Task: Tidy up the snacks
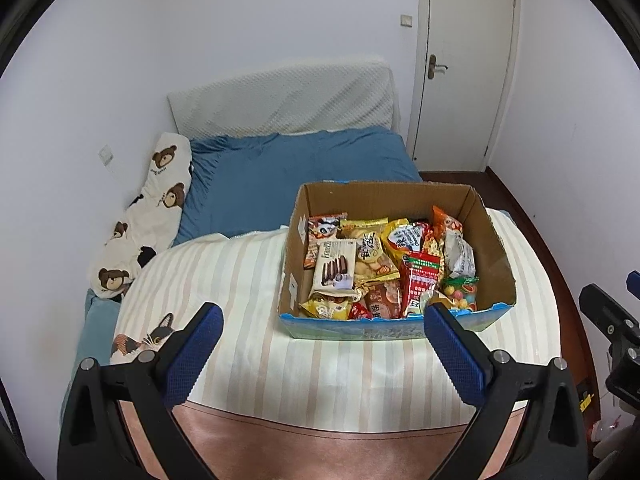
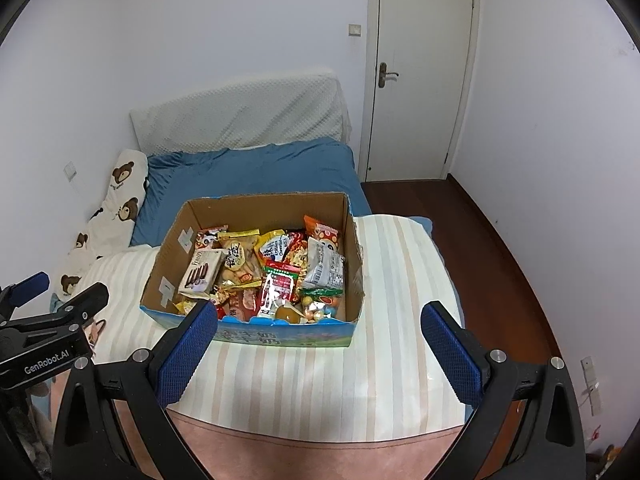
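A cardboard box [image 1: 384, 196] with a blue printed front stands on a striped cloth on the bed; it also shows in the right wrist view [image 2: 256, 206]. It is full of snack packets, among them a white wafer pack [image 1: 335, 270] [image 2: 200, 274], a red packet [image 1: 420, 284] [image 2: 278, 286] and a bag of coloured candy [image 1: 464, 292] [image 2: 320, 306]. My left gripper [image 1: 322, 316] is open and empty, short of the box's front edge. My right gripper [image 2: 320, 316] is open and empty, just before the box front.
The striped cloth [image 1: 240, 280] covers the near part of the bed, with a blue sheet [image 1: 280, 176] behind. A bear-print pillow [image 1: 152, 208] lies along the left wall. A white door [image 2: 420, 72] and wooden floor [image 2: 500, 248] are at the right.
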The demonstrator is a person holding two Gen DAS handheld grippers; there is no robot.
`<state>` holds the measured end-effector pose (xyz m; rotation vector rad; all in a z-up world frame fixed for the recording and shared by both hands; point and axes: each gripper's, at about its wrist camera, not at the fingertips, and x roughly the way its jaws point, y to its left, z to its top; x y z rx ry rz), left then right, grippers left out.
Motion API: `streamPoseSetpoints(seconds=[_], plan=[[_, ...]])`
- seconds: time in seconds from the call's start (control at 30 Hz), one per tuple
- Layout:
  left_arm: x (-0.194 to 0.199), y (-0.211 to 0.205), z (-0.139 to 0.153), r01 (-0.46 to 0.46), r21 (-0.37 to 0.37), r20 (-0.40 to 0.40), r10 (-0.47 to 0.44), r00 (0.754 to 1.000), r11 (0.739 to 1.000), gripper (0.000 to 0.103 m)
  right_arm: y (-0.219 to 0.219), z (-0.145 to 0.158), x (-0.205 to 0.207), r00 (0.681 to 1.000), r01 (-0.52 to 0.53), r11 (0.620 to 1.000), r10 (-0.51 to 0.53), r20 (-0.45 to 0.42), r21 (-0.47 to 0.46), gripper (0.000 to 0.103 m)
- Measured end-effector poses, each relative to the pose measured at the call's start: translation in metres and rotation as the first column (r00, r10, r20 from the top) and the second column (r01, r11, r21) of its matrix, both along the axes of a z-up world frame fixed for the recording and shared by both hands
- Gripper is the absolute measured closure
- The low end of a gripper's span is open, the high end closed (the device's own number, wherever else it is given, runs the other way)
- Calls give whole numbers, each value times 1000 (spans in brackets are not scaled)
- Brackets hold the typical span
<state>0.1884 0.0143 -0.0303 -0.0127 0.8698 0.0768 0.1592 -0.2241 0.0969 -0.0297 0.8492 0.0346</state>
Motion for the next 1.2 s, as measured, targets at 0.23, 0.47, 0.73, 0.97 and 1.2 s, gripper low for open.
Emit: streamPoseSetpoints(seconds=[0.23, 0.47, 0.73, 0.97, 1.2], plan=[[6, -2, -3, 5, -1, -9, -5, 1000, 1000, 0, -2, -9, 10, 1000, 1, 1000, -1, -16, 1, 0], [10, -3, -6, 11, -6, -11, -11, 1000, 1000, 0, -2, -9, 10, 1000, 5, 1000, -5, -11, 5, 0], [8, -5, -3, 17, -12, -3, -17, 1000, 1000, 0, -3, -4, 10, 1000, -1, 1000, 1, 8, 3, 0], [7, -4, 1, 19, -15, 4, -19, 1000, 1000, 0, -4, 1, 6, 1000, -1, 1000, 1, 18, 6, 0], [7, -5, 4, 20, -14, 8, -20, 1000, 1000, 0, -4, 4, 3, 1000, -2, 1000, 1, 23, 4, 0]])
